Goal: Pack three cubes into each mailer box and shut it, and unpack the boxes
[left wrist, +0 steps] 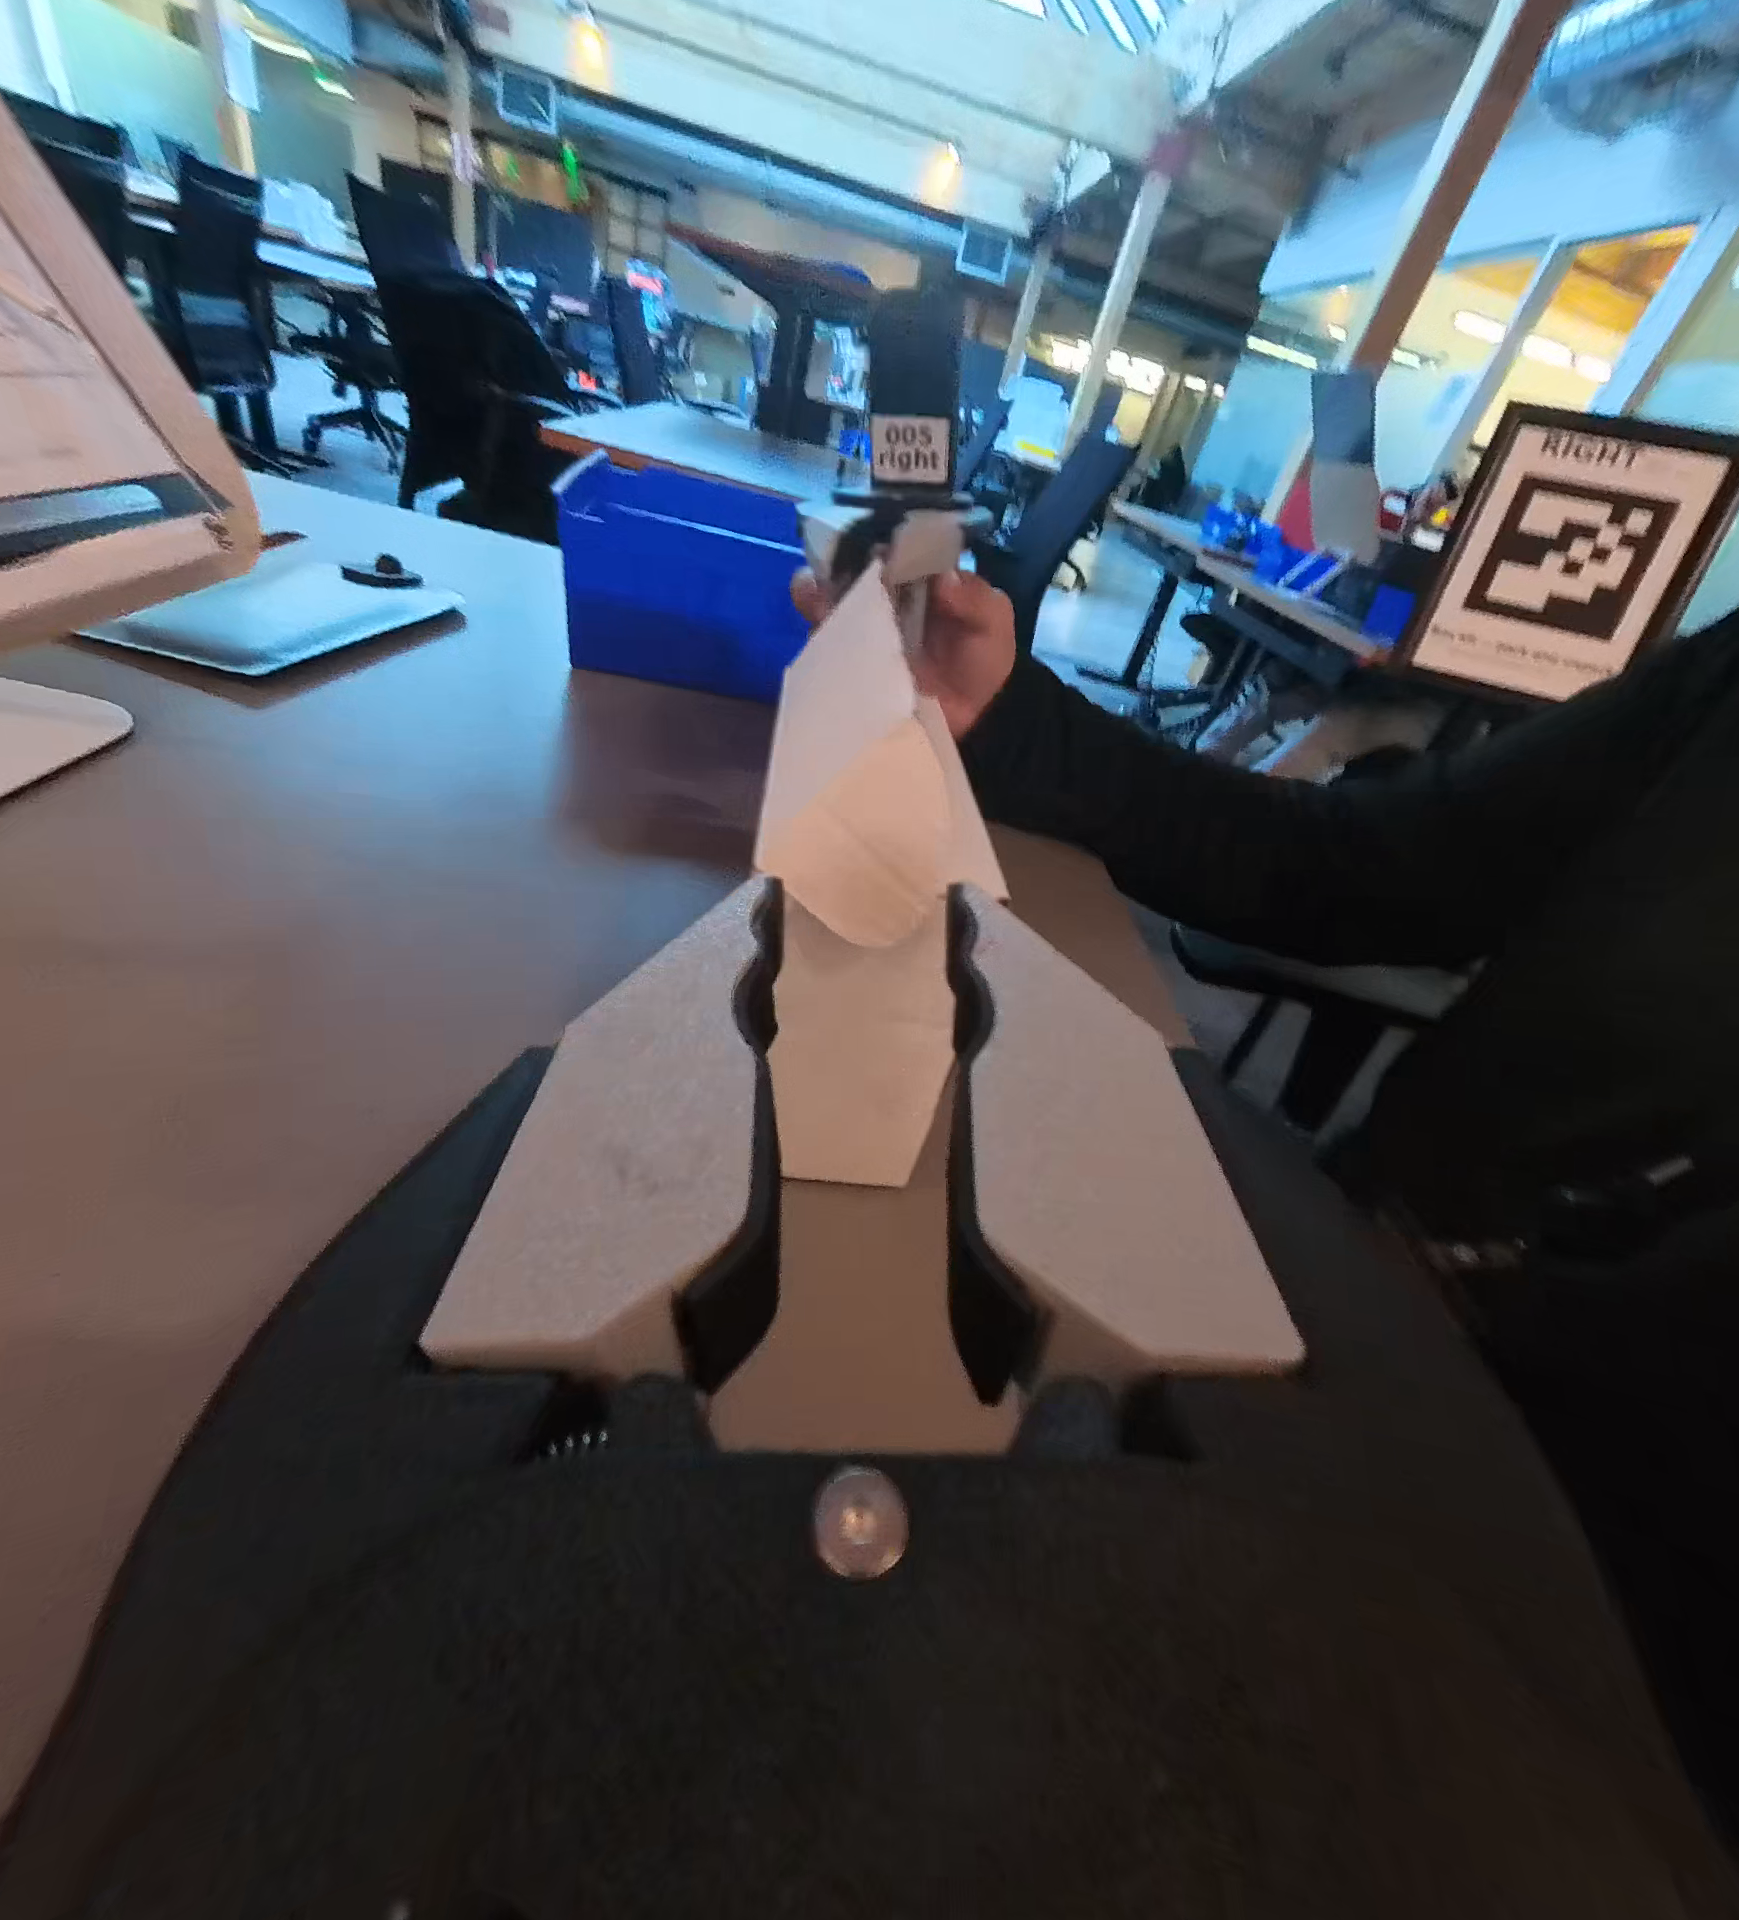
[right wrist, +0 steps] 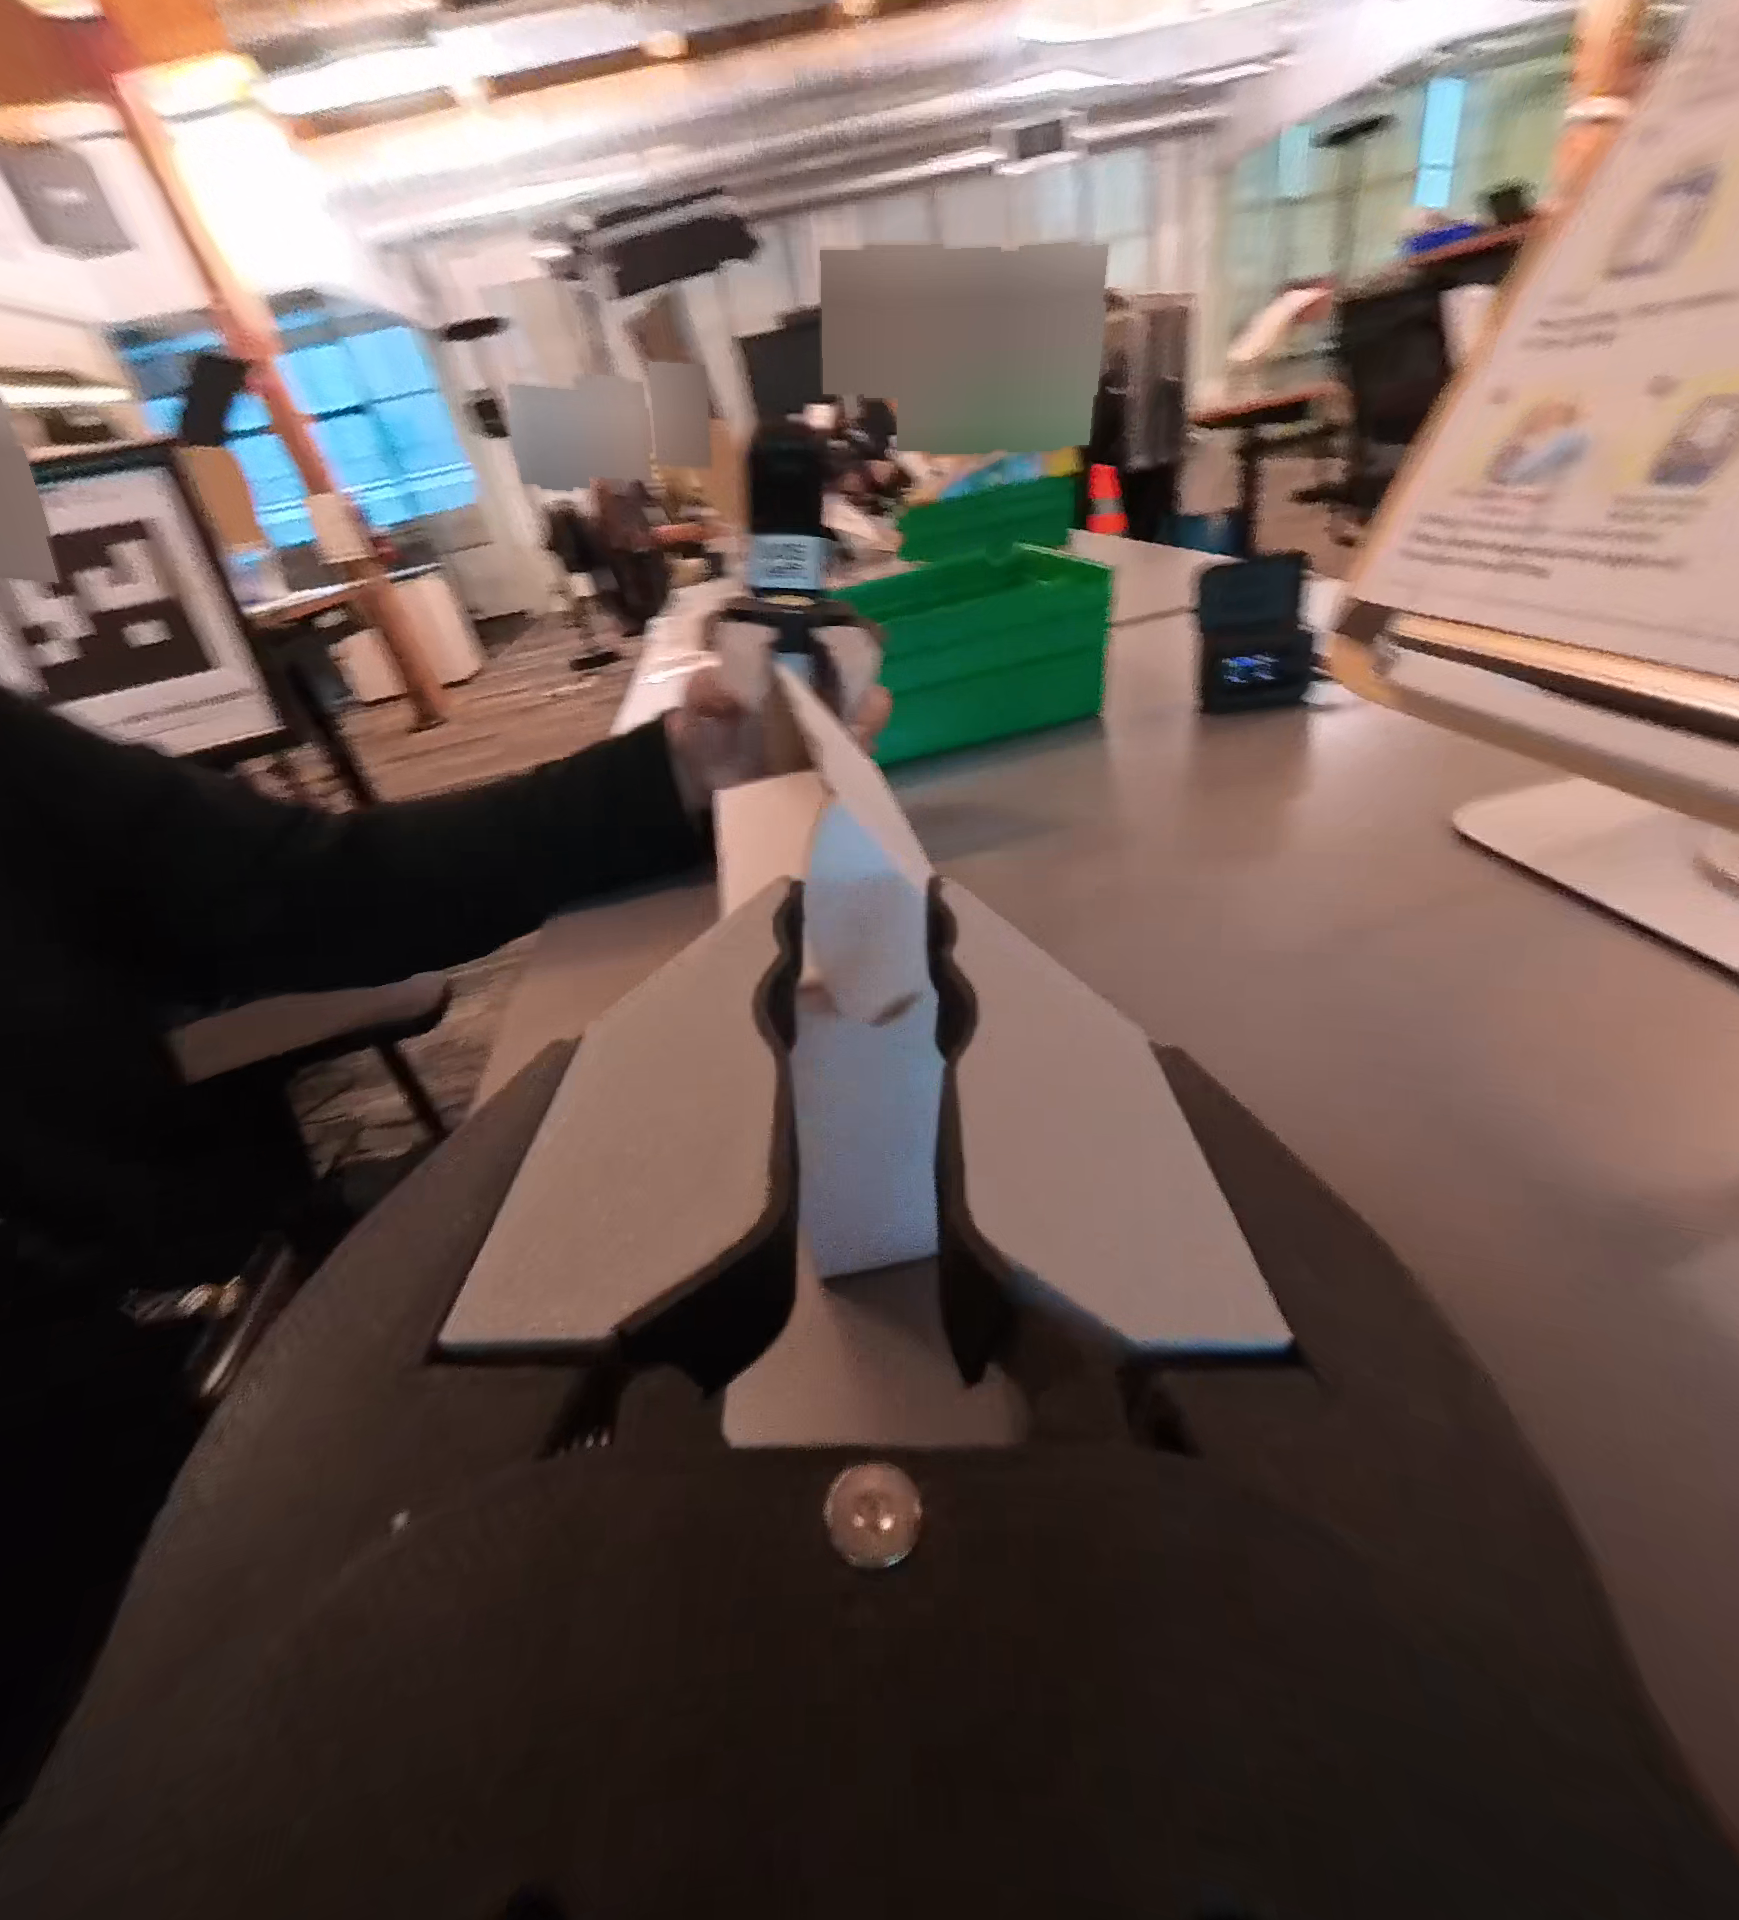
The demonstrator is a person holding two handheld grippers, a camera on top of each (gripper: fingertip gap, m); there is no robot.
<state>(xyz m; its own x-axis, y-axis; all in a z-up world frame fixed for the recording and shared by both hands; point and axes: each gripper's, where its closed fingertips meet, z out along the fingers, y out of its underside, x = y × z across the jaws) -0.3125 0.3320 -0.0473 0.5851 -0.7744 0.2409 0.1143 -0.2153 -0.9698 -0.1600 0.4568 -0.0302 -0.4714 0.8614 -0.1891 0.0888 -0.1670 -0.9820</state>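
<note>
A white cardboard mailer box (left wrist: 849,748), unfolded and thin, hangs in the air above the table, stretched between my two grippers. My left gripper (left wrist: 860,914) is shut on one end flap of it. My right gripper (right wrist: 865,914) is shut on the opposite end of the box (right wrist: 865,1091). Each gripper shows in the other's view, held in a hand at the far end of the box: the right gripper in the left wrist view (left wrist: 891,551), the left gripper in the right wrist view (right wrist: 792,649). No cubes are in view.
A blue bin (left wrist: 678,592) stands on the brown table (left wrist: 273,883) behind the box. Stacked green bins (right wrist: 990,644) and a small black device (right wrist: 1249,634) stand on the other side. A monitor (left wrist: 34,395) on a white foot stands nearby. A person's black sleeve (left wrist: 1312,831) reaches across. Spacing between my two grippers at the tips: around 20 centimetres. My left tips are about 30 centimetres from the monitor (left wrist: 34,395), my right tips only 25 centimetres.
</note>
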